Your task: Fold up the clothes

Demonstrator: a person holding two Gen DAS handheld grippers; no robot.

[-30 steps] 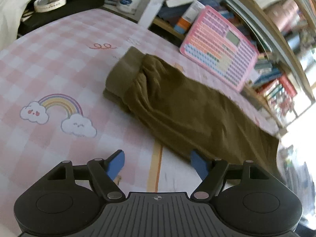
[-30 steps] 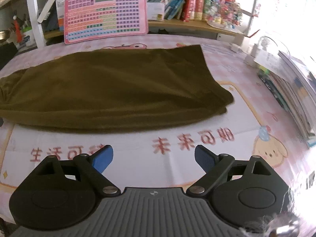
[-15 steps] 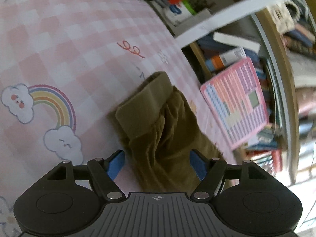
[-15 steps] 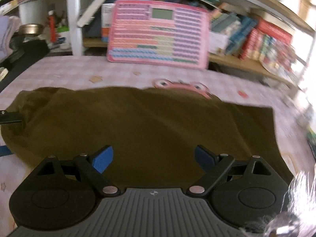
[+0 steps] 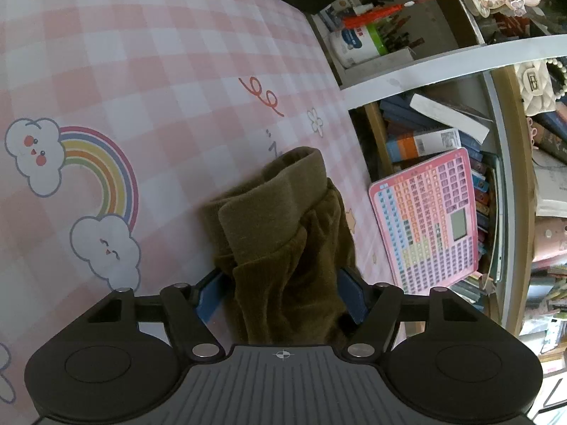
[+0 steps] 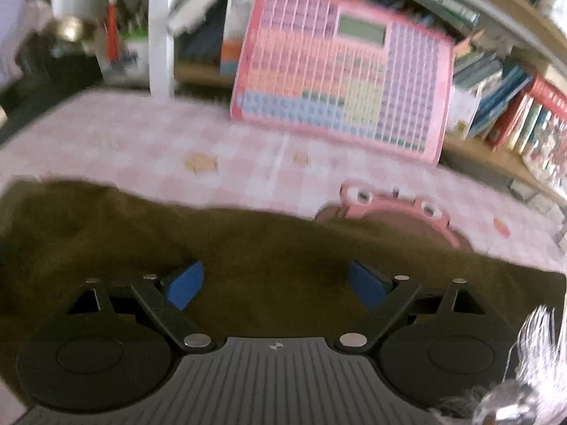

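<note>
The left tool [image 5: 280,295] straddles the cuffed end of the olive-brown trousers [image 5: 283,248]; its jaws have just been closing, with cloth bunched between the blue pads [image 5: 207,299], though I cannot tell whether they pinch yet. The right tool [image 6: 276,285] hangs released, jaws wide, over the trousers' broad middle on the pink checked bench [image 5: 141,71]. To fold well, I judge both should catch full thickness before lifting, keeping edges aligned. The left view alone shows the ribbed cuff [image 5: 273,194] and rainbow print [image 5: 95,170]; the right, blurred, shows the far hem line and pink keyboard toy [image 6: 347,85] upright.
</note>
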